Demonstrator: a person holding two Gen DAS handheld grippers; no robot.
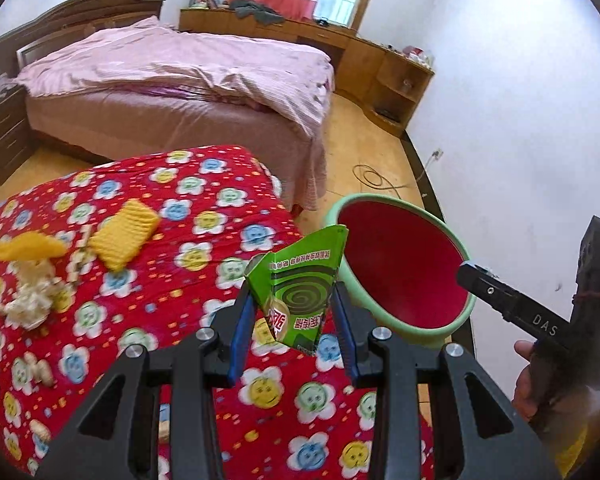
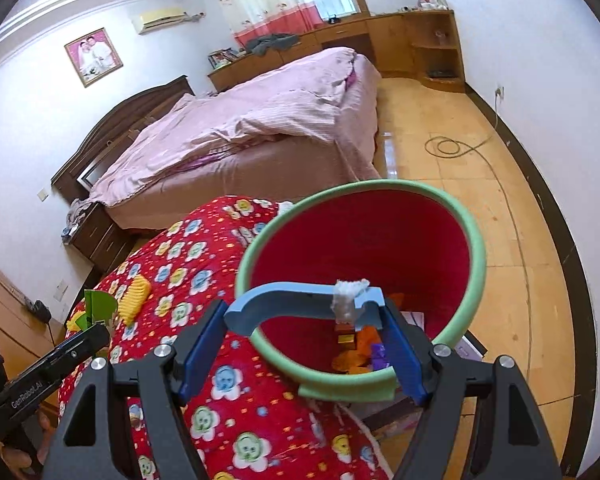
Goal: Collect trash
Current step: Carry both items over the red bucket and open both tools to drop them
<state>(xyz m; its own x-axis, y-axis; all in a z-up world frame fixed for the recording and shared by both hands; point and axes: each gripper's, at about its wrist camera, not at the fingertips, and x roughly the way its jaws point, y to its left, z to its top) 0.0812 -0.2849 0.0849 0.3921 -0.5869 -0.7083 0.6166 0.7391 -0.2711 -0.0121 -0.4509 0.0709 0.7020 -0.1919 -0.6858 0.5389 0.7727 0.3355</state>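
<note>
Both claws are busy: the left gripper (image 1: 294,312) is pinched on a crumpled green mosquito-coil box (image 1: 300,280), while the right gripper (image 2: 300,340) stands wide with the blue handle (image 2: 300,300) of the bin between its pads, a scrap of white tissue (image 2: 348,294) stuck to it. Behind them a big bed with a pink duvet (image 1: 180,72) fills the far side. Nearer, a red flower-print quilt (image 1: 172,272) spreads to the left. Just right of it sits the green-rimmed red bin (image 2: 476,248), wrappers (image 2: 360,352) at its bottom. On the quilt lie a yellow ridged wrapper (image 1: 124,234) and pale crumpled scraps (image 1: 32,296).
</note>
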